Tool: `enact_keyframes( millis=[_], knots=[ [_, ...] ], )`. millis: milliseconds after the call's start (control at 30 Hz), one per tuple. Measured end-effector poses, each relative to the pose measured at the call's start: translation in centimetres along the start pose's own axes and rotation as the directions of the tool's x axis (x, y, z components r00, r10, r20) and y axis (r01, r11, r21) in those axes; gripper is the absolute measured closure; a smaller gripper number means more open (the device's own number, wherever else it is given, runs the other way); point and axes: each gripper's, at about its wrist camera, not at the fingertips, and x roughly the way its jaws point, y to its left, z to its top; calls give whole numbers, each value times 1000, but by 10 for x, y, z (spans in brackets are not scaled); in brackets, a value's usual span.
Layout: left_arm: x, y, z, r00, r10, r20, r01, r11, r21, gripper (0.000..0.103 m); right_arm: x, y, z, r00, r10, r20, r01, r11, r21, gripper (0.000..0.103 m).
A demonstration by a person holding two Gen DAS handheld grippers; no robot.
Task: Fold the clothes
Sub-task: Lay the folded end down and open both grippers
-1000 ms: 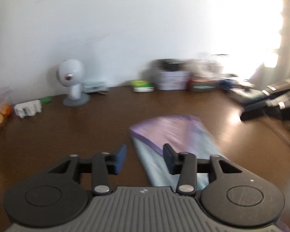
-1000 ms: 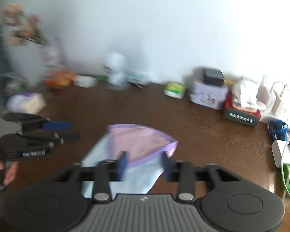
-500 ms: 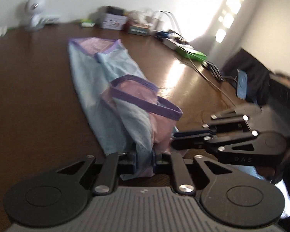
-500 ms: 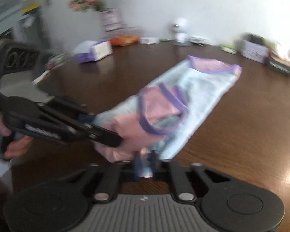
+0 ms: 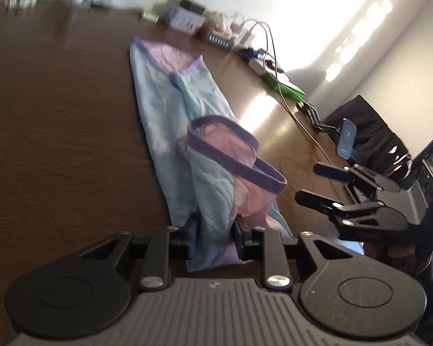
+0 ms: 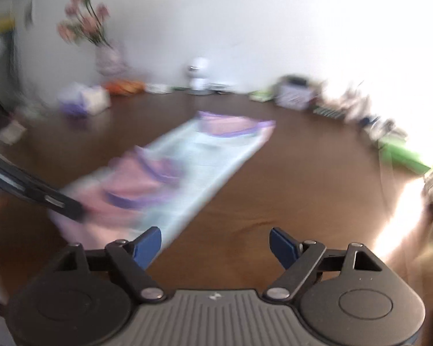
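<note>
- One garment [image 5: 170, 106] is all I have to fold — a light blue piece with pink panels and purple trim, lying as a long narrow strip on the brown table [image 5: 57, 115].
- Half-done is my judgement: the strip looks already doubled lengthwise, with its far end flat on the table toward the white camera [image 6: 198, 75] by the wall.
- My left gripper [image 5: 215, 238] is clenched on the near end of the garment; a bunched fold of blue and pink cloth stands up between its fingers [image 5: 191, 238], lifted off the wood.
- My right gripper [image 6: 215, 245] is released, jaws spread wide with nothing between them — it hangs over bare table on the right of the garment, near but apart from it.
- From the left wrist view that right gripper [image 5: 346, 193] shows to the right of the garment's near end, its fingers apart.
- The right wrist view is badly blurred, so I cannot tell how neatly the garment's edges line up.
- Left to do, as I judge it: carry the held near end over toward the far end, lay it down square, then let go and smooth it.
- The risk I see: with only one corner of the bunch pinched, the loose purple-edged flap [image 5: 236, 158] may slump sideways when the end goes over.
</note>
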Motion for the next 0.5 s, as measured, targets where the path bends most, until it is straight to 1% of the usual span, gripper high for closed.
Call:
enact_keyframes(
  millis=[33,67,100,133,167,200,233,267,300,333,400,500],
  knots=[
    [0,-3,-2,1000,10,24,-10,1000,22,67,4,-2,0,1000,-1,4,1,999,-32,22],
    [0,-6,-4,999,18,49,-20,999,43,61,7,-7,-1,1000,16,5,-16,999,-35,21],
    [0,-9,-6,997,32,72,-36,998,59,53,11,-11,-1,999,37,-10,-37,999,-23,21],
    [1,-12,-8,995,43,92,-50,996,75,44,14,-18,-1,998,58,-31,-58,998,-4,16],
    [2,-15,-10,992,57,111,-67,994,91,40,18,-23,-2,996,74,-53,-73,997,15,12],
    [3,-18,-12,989,74,131,-88,990,108,31,22,-25,-3,994,81,-70,-79,996,32,10],
    [5,-20,-13,987,86,138,-103,987,121,20,22,-28,-4,994,84,-64,-81,996,48,6],
    [6,-22,-14,986,97,138,-115,984,134,18,23,-29,-4,995,81,-65,-78,996,42,5],
    [7,-24,-14,985,107,139,-127,981,146,12,25,-29,-4,995,78,-66,-76,996,36,3],
    [9,-26,-15,983,118,139,-139,977,159,4,24,-30,-7,995,79,-64,-76,996,39,0],
    [11,-30,-17,980,138,141,-163,969,184,0,25,-31,-10,995,80,-56,-78,996,42,0],
    [15,-35,-19,975,169,144,-198,955,221,0,24,-31,-13,996,77,-54,-75,996,44,0]
  ],
)
